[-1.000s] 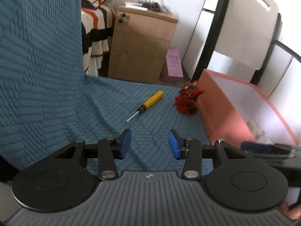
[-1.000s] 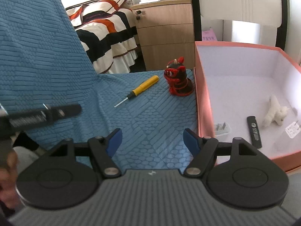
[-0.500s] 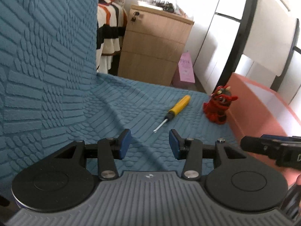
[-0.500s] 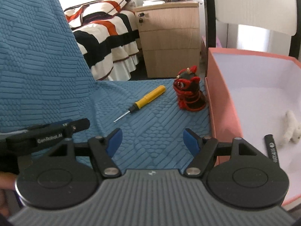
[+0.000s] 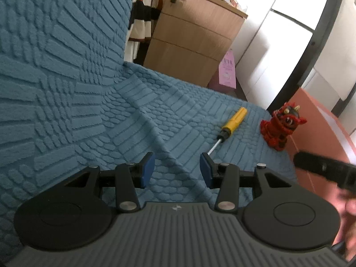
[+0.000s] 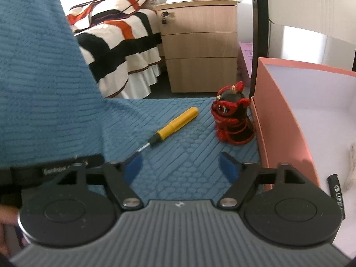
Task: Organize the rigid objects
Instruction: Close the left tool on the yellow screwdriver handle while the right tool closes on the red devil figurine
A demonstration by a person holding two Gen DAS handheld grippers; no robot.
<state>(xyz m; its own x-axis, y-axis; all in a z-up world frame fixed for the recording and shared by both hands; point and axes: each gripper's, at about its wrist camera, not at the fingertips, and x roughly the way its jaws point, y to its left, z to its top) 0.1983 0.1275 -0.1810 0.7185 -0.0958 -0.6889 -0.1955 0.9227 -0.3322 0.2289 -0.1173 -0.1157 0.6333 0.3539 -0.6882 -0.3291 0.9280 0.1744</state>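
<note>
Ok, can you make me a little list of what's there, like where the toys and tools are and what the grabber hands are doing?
surface: blue textured cloth
screwdriver: yellow handle, lying flat on the cloth, metal tip toward the grippers
red figurine: upright on the cloth, beside the box's outer wall
box: pink, white inside, open at the top
in the box: black stick-shaped item and part of something white and fluffy
left gripper: open, holding nothing
right gripper: open, holding nothing
still outside the box: screwdriver, red figurine
</note>
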